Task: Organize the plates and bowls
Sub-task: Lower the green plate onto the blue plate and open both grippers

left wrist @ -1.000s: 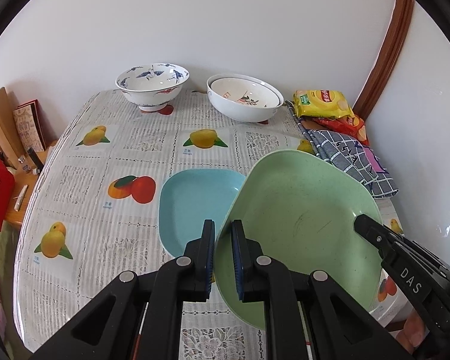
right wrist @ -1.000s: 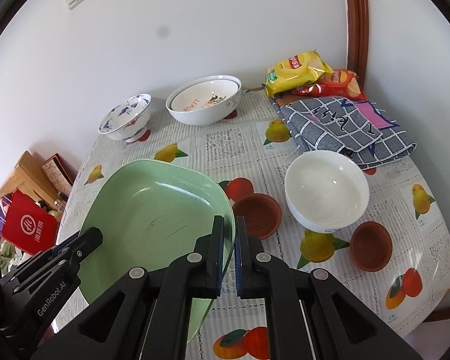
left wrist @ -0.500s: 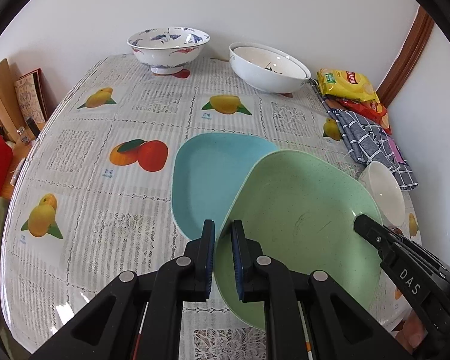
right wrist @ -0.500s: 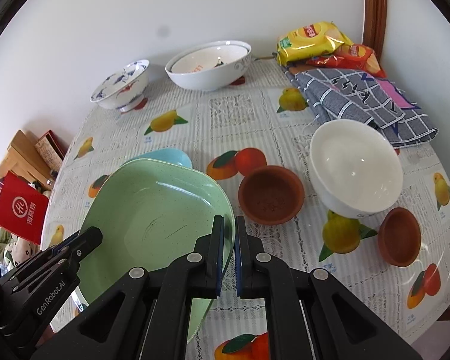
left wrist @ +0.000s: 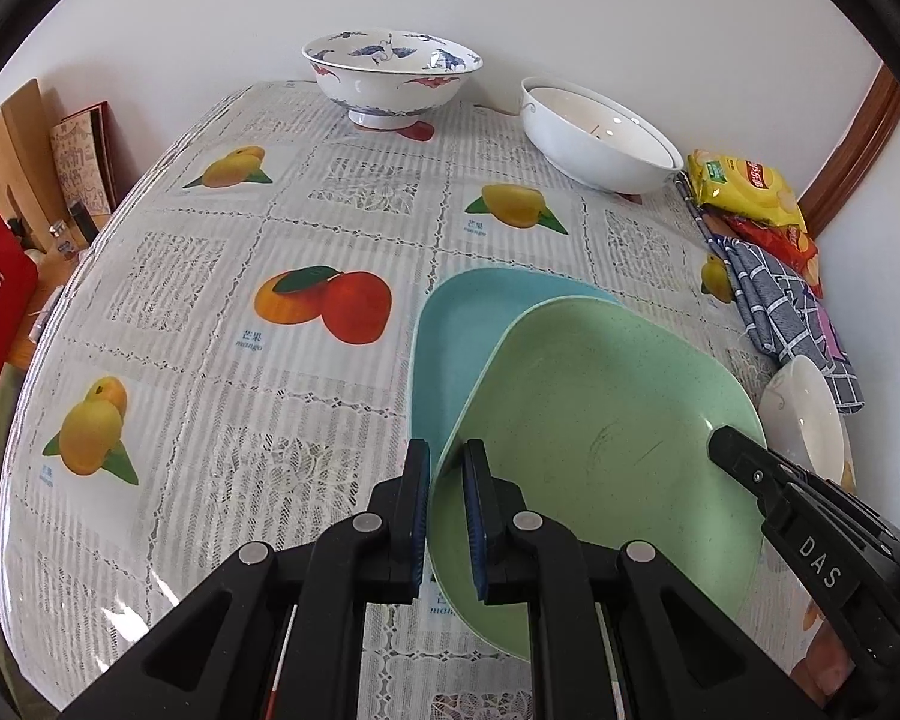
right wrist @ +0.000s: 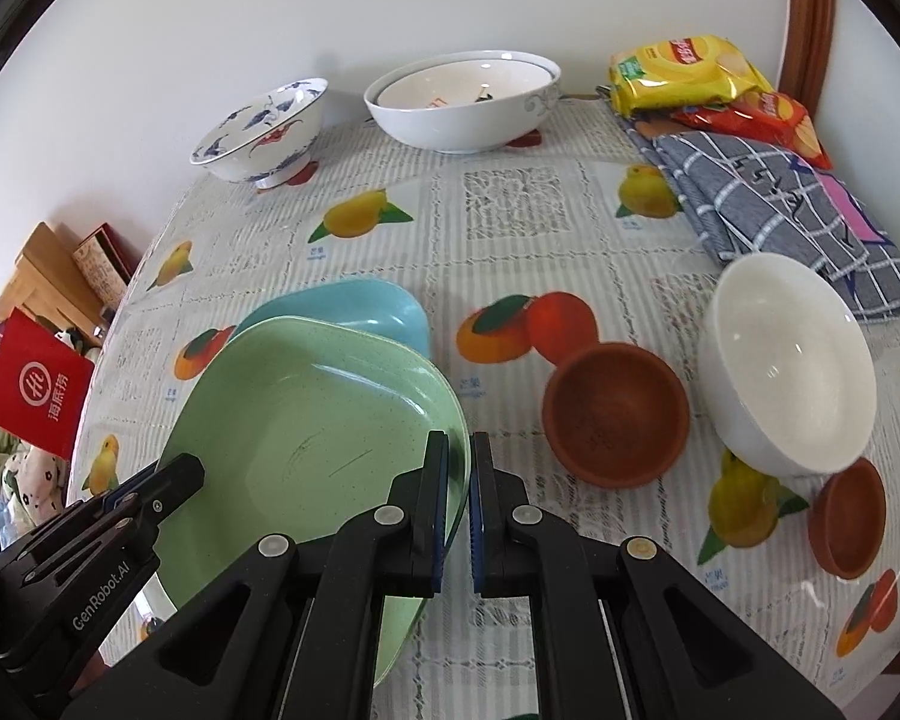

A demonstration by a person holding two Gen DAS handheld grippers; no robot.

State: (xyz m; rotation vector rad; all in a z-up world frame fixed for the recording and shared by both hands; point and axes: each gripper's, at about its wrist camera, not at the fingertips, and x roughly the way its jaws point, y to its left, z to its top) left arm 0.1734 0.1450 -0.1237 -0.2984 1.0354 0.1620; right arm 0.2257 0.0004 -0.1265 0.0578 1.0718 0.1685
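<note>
A green plate (left wrist: 606, 444) (right wrist: 306, 438) hangs tilted just over a blue plate (left wrist: 480, 330) (right wrist: 354, 312) that lies on the table. My left gripper (left wrist: 447, 456) is shut on the green plate's left rim. My right gripper (right wrist: 459, 450) is shut on its right rim, and it also shows at the right of the left wrist view (left wrist: 726, 444). The left gripper shows at the lower left of the right wrist view (right wrist: 186, 468). Whether the green plate touches the blue one I cannot tell.
A blue-patterned bowl (left wrist: 390, 78) (right wrist: 258, 132) and nested white bowls (left wrist: 600, 138) (right wrist: 462, 102) stand at the back. A white bowl (right wrist: 786, 360), a brown bowl (right wrist: 618, 414) and a smaller brown one (right wrist: 852, 522) sit right. Snack bags (right wrist: 690, 72) and a checked cloth (right wrist: 780, 192) lie far right.
Both grippers have sunk and moved forward with the green plate between them. It now hangs lower and covers more of the blue plate.
</note>
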